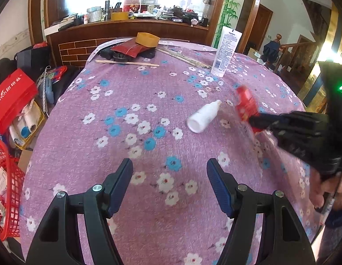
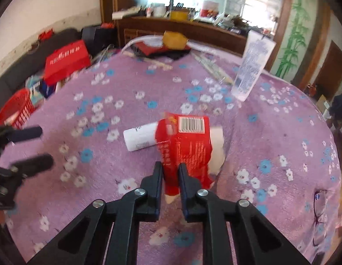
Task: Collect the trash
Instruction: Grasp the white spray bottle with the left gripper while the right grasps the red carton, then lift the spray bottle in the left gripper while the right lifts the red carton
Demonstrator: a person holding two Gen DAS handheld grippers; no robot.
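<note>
Right gripper (image 2: 171, 172): fingers pinched on the lower end of a crumpled red foil snack wrapper (image 2: 185, 141), centre of the right wrist view, lifted off the cloth.
Left gripper (image 1: 170, 172): fingers spread, nothing between them, bottom centre of its own view.
Wrapper handling: looks light, limp and crinkly; a pinch near one edge seems enough, though it may flap.
Still lying: small white plastic bottle (image 1: 204, 116) on its side on the purple flowered tablecloth (image 1: 126, 92), right of centre.
Likely bin: red mesh plastic basket (image 1: 6, 172), lower left edge.
Writing: barcode on the wrapper; its text is blurred. Red paper bag (image 1: 13, 99), left, has white lettering I cannot read surely.
</note>
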